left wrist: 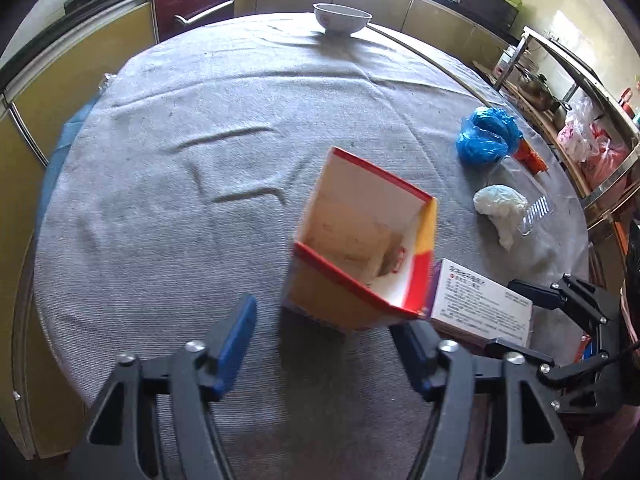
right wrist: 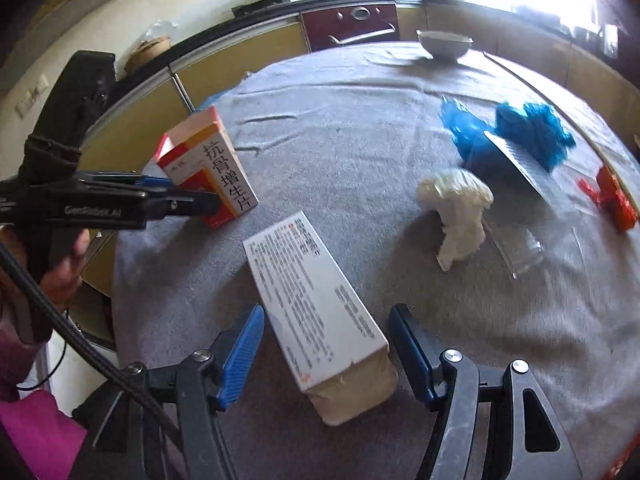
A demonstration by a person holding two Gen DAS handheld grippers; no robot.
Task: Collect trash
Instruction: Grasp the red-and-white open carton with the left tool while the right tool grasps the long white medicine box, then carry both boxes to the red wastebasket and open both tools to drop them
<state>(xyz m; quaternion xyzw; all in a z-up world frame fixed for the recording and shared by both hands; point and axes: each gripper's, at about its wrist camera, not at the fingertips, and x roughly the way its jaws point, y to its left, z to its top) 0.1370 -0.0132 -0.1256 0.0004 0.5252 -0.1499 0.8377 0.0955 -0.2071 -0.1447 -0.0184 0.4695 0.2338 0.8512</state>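
At six o'clock on the tabletop (right wrist: 360,128), right gripper (right wrist: 326,354) jaws apart astride white box (right wrist: 316,300); left gripper (left wrist: 328,340) likewise apart by the red box (left wrist: 360,248), which may topple if nudged.

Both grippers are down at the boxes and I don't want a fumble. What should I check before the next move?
1. Right gripper straddles the white box: ok.
2. Its pads press on the white box: not ok, gaps show on both sides.
3. Left gripper grips the red box: not ok, the jaws stand open.
4. Red box upright: not ok, it is tilted, with its open end up.
5. Trash container within sight: not ok, neither view shows one.
6. Blue bag and white wad collected: not ok, both lie on the table.
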